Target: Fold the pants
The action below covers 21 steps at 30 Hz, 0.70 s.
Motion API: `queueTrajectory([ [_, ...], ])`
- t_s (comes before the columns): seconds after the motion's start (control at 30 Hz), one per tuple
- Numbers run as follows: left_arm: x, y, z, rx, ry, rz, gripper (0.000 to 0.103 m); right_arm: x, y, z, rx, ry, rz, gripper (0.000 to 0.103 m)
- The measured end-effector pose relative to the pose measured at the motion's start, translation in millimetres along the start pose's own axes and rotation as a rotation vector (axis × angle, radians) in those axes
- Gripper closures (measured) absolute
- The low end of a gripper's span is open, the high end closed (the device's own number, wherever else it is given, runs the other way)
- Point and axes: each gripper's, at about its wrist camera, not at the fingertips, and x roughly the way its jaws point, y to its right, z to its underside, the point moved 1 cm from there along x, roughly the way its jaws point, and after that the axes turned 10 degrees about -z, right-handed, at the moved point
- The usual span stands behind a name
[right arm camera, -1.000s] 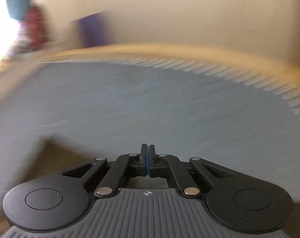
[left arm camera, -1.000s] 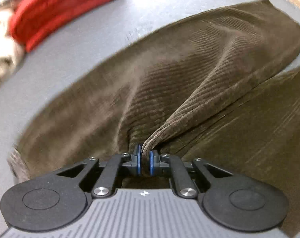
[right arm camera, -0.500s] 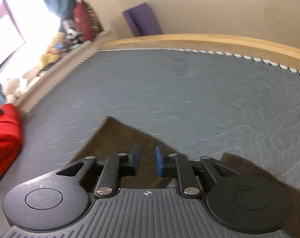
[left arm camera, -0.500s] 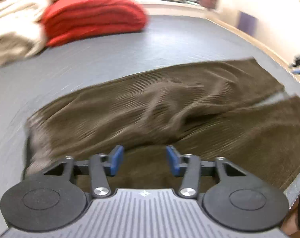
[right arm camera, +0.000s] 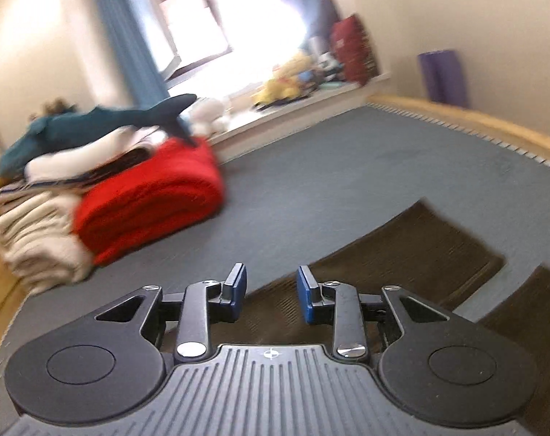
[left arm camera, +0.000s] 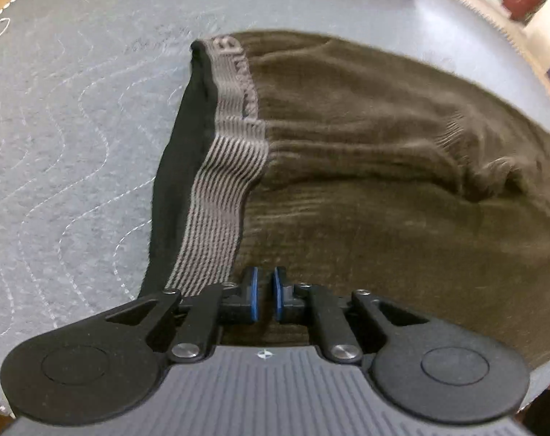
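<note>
Brown corduroy pants [left arm camera: 383, 167] lie on the grey quilted mattress [left arm camera: 64, 116], with a grey ribbed waistband [left arm camera: 220, 189] and black lining at their left end. My left gripper [left arm camera: 264, 298] hovers over the near waist corner, its blue pads [left arm camera: 253, 298] a small gap apart with no cloth between them. In the right wrist view the two leg ends [right arm camera: 420, 250] lie flat on the mattress [right arm camera: 347, 167]. My right gripper [right arm camera: 271, 290] is open and empty above the near leg.
A folded red blanket [right arm camera: 151, 200] and a stack of cream and white linens [right arm camera: 39, 232] with a blue plush shark [right arm camera: 93, 120] sit at the far left. A wooden bed rim [right arm camera: 492, 127] runs along the right. A cluttered windowsill [right arm camera: 293, 83] lies beyond.
My left gripper let go of the pants fold, opened, then swung to the waistband end and narrowed again. My right gripper opened wide and turned toward the leg ends.
</note>
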Motion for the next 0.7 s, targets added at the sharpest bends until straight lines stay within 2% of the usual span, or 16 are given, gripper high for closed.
queueTrajectory([
  [0.1, -9.2, -7.7, 3.0, -0.02, 0.035, 0.043, 0.088, -2.3, -32.1, 22.2, -0.013, -0.052, -0.049, 0.068],
  [0.2, -19.5, -15.0, 4.8, -0.076, 0.066, 0.119, 0.088, -1.8, -63.4, 55.3, -0.059, -0.117, -0.075, 0.066],
  [0.37, -28.7, -7.6, 9.8, -0.083, 0.109, 0.173, 0.088, 33.7, -106.0, 103.5, -0.142, -0.313, -0.099, 0.066],
  [0.47, -38.2, -6.2, 13.5, -0.072, 0.161, 0.211, 0.088, 47.5, -121.0, 118.8, -0.197, -0.386, -0.077, 0.066],
  [0.6, -46.9, -9.8, 16.6, -0.085, 0.225, 0.253, 0.088, 43.7, -125.5, 104.8, -0.203, -0.37, -0.063, 0.066],
  [0.7, -51.2, -8.8, 17.7, -0.093, 0.257, 0.278, 0.085, 31.6, -122.6, 79.0, -0.247, -0.327, -0.057, 0.066],
])
